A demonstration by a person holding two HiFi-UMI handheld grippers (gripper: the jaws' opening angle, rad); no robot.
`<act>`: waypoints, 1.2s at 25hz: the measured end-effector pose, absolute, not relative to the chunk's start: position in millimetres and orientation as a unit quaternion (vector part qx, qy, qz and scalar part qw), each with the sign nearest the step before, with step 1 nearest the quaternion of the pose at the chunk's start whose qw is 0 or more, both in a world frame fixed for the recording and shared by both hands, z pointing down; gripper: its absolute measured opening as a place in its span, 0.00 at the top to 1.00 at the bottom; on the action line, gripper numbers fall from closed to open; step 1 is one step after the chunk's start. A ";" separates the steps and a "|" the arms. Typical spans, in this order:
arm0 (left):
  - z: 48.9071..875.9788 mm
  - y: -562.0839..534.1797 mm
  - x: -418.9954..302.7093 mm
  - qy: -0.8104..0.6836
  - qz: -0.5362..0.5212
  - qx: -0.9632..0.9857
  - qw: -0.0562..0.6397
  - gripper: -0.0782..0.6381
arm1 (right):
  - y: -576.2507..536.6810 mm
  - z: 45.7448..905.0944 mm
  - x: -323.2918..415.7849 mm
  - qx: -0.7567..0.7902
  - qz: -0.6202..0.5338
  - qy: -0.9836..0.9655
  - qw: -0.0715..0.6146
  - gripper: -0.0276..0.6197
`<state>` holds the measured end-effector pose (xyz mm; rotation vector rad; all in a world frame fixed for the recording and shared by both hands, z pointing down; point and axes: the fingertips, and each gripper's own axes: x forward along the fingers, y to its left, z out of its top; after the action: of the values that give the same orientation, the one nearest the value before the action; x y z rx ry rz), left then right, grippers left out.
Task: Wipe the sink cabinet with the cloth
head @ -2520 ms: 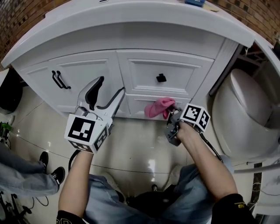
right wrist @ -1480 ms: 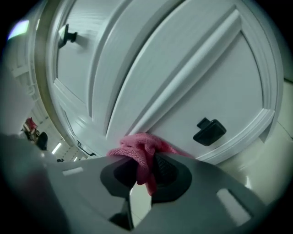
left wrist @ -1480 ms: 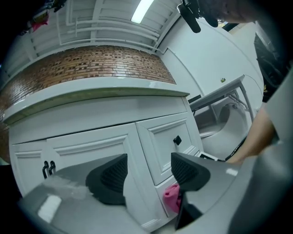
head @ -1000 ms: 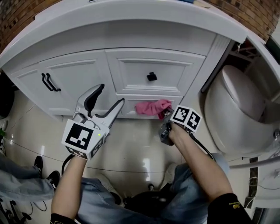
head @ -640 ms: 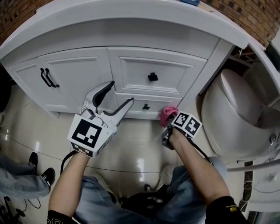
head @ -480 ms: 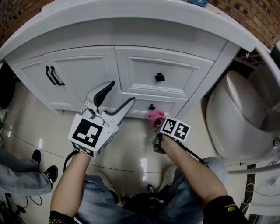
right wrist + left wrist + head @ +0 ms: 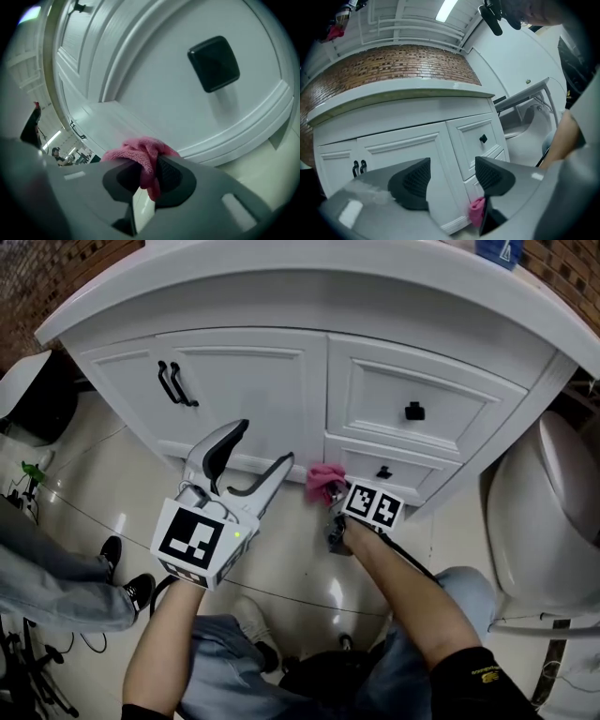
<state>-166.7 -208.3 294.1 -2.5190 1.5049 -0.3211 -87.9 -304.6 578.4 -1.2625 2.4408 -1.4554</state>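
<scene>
A white sink cabinet [image 7: 281,381] fills the upper head view, with two doors at left and two drawers at right. My right gripper [image 7: 330,495] is shut on a pink cloth [image 7: 323,479] and presses it against the lower drawer's left end. In the right gripper view the cloth [image 7: 143,157] bunches between the jaws, below the drawer's black knob [image 7: 213,63]. My left gripper [image 7: 253,460] hangs open and empty in front of the cabinet base, left of the cloth. The cloth [image 7: 476,211] also shows in the left gripper view beside the right finger.
A white toilet [image 7: 548,512] stands right of the cabinet. Black door handles [image 7: 172,382] and a drawer knob [image 7: 413,411] stick out from the front. A bystander's leg and shoe [image 7: 56,582] are at the left on the glossy tiled floor [image 7: 103,502].
My right gripper has slid the cloth leftwards along the lower drawer front, from its right end to its left end. The left gripper stayed open and roughly where it was.
</scene>
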 end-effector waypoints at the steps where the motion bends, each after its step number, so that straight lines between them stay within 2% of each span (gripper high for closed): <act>1: 294.2 -209.0 -171.9 0.512 -0.106 -0.848 0.091 0.48 | -304.5 582.1 -79.5 -0.414 -0.465 0.782 0.011 0.88; 5: 296.2 -218.7 -172.0 0.506 -0.101 -0.853 0.082 0.48 | -308.5 595.5 -7.6 -0.484 -0.465 0.741 0.009 0.88; 11: 296.2 -234.0 -116.1 0.455 -0.087 -0.882 0.089 0.48 | -297.0 587.3 131.4 -0.631 -0.398 0.666 -0.019 0.87; 16: 292.4 -238.9 -84.5 0.432 -0.078 -0.893 0.101 0.48 | -291.0 583.4 174.9 -0.665 -0.383 0.640 -0.010 0.87; 19: 293.1 -240.5 -83.2 0.436 -0.083 -0.890 0.103 0.48 | -293.3 594.4 148.0 -0.642 -0.419 0.642 0.006 0.88; 26: 291.0 -237.1 -108.1 0.474 -0.077 -0.872 0.097 0.48 | -302.6 592.8 -51.7 -0.425 -0.481 0.765 0.045 0.88; 30: 293.5 -233.7 -121.5 0.489 -0.083 -0.863 0.094 0.48 | -304.3 609.3 -101.9 -0.395 -0.507 0.765 0.041 0.88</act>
<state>-121.5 -233.7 293.5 -2.5596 1.4519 -0.2454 -101.9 -304.3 609.3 -1.2100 2.3431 -1.5520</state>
